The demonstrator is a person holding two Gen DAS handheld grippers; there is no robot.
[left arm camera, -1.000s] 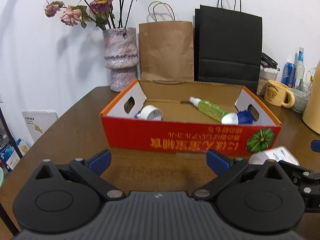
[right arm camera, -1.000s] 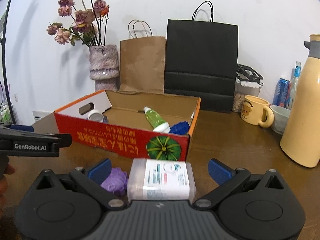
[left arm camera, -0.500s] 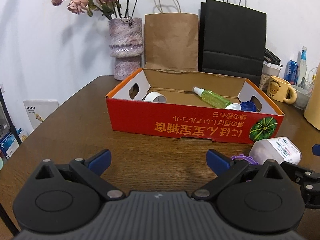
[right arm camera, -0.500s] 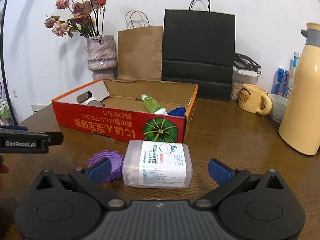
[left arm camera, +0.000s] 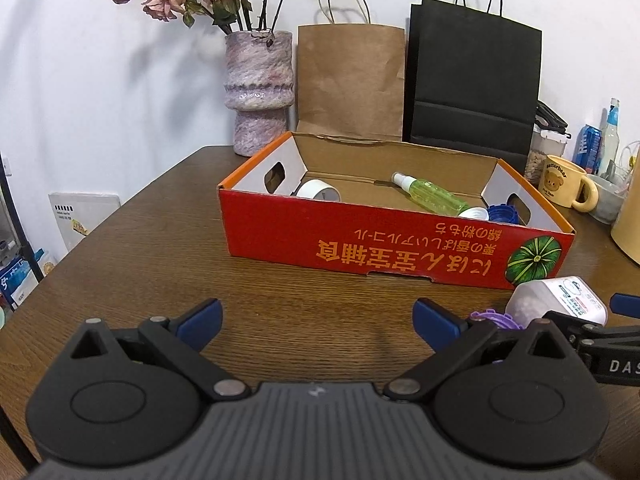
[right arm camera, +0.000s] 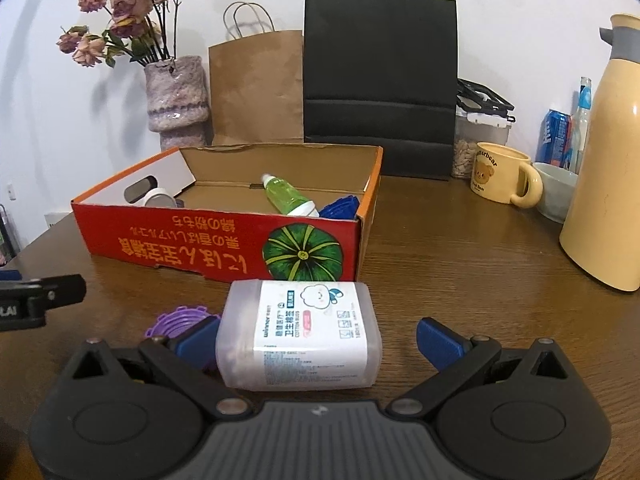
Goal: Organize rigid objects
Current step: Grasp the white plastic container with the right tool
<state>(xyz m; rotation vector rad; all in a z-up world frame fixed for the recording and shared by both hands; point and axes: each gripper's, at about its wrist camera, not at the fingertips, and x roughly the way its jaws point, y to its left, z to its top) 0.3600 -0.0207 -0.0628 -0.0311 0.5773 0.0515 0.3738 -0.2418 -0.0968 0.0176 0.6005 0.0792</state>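
Right claw (right arm camera: 319,334) gaping wide around cotton-swab box (right arm camera: 299,335) lying on worktop (right arm camera: 460,264); left claw (left arm camera: 318,317) gaping wide, gripping nothing.

A dark wooden table (left arm camera: 152,256) carries a red cardboard box (left arm camera: 360,248) printed with a pumpkin, its open top facing up. Just in front of the box, near its pumpkin corner, a clear cotton-swab container (right arm camera: 298,340) lies on its side, with a purple ridged cap (right arm camera: 176,318) beside it. Behind the box stand a mottled purple vase (left arm camera: 258,88) of dried roses, a brown paper bag (left arm camera: 350,80) and a black paper bag (left arm camera: 474,88). On the pumpkin side of the box are a yellow bear mug (right arm camera: 502,178), a pale bowl (right arm camera: 558,190) and a tall cream flask (right arm camera: 608,160).
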